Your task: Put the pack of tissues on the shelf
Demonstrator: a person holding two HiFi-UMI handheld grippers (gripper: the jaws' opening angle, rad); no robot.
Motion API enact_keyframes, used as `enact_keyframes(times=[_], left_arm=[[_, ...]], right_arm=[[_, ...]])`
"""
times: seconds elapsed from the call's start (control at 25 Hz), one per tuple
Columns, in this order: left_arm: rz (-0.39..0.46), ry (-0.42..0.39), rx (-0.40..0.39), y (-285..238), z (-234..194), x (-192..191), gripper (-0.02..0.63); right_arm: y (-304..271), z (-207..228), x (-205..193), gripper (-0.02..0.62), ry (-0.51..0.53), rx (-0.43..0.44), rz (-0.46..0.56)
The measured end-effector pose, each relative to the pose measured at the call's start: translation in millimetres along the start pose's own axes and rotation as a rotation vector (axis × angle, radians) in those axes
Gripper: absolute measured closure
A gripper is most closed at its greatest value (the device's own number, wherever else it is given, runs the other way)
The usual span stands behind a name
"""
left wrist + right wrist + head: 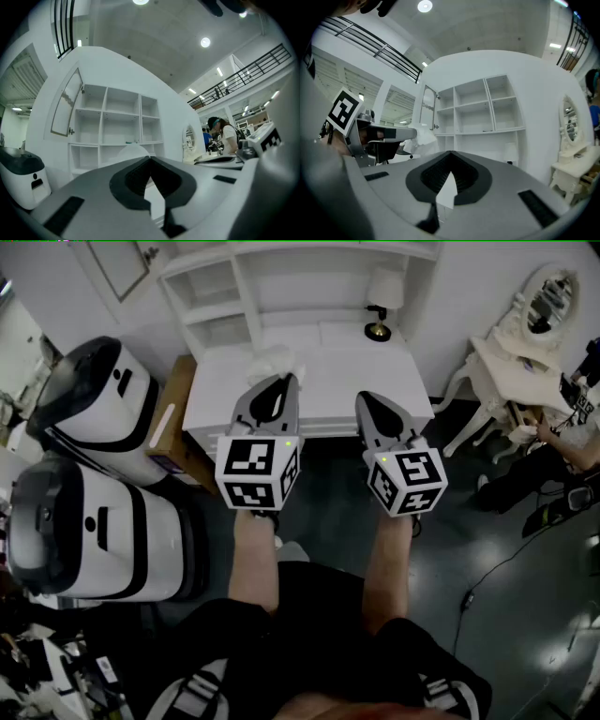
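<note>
The pack of tissues [274, 360] is a crumpled white bundle at the tip of my left gripper [286, 381], over the front left of the white desk [347, 381]. In the left gripper view the jaws meet at the tip, and the pack [132, 151] bulges just beyond them. The right gripper view shows the same pack [423, 136] hanging at the left gripper's tip. My right gripper [367, 399] is shut with nothing in it, level with the desk's front edge. The white shelf [281, 282] with open compartments rises behind the desk.
A small lamp [379, 326] stands at the desk's back right. Two white-and-black machines [94, 409] and a cardboard box [173, 413] crowd the left. A white vanity table with a mirror [525, 338] and a seated person [577, 432] are at the right. Cables lie on the floor.
</note>
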State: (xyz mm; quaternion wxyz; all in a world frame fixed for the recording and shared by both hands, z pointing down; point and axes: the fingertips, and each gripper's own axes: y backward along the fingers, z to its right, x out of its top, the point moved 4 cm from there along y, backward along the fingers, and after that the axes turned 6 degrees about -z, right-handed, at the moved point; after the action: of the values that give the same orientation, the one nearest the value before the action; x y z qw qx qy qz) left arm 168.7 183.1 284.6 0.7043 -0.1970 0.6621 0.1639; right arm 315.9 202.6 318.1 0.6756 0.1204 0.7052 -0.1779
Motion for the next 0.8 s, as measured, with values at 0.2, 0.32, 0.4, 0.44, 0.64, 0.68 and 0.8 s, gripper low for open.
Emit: enact_keyframes(times=[0.2, 0.32, 0.4, 0.44, 0.64, 0.68, 0.8], left_arm=[[-0.004, 0.046, 0.006, 7, -21, -9, 0.595], [-0.044, 0.029, 0.069, 12, -39, -20, 0.595], [-0.054, 0.039, 0.102, 20, -53, -26, 0.595], [-0.054, 0.048, 0.115, 24, -59, -28, 0.595], [-0.067, 0.068, 0.186, 43, -88, -36, 0.595], [-0.067, 0.068, 0.194, 45, -91, -37, 0.595], [-0.069, 0.075, 0.217, 55, -100, -45, 0.595]], right_arm=[[-21, -20, -5, 0.577, 0.009, 0.051, -0.014], [-36, -33, -7, 0.577, -0.005, 0.093, -0.005], [-45, -43, -9, 0.577, -0.014, 0.120, -0.005], [-49, -48, -10, 0.577, -0.012, 0.131, -0.008], [-65, -72, -10, 0.577, -0.007, 0.182, -0.009], [-68, -75, -11, 0.577, -0.011, 0.187, -0.007], [-79, -82, -16, 0.577, -0.029, 0.197, -0.010]])
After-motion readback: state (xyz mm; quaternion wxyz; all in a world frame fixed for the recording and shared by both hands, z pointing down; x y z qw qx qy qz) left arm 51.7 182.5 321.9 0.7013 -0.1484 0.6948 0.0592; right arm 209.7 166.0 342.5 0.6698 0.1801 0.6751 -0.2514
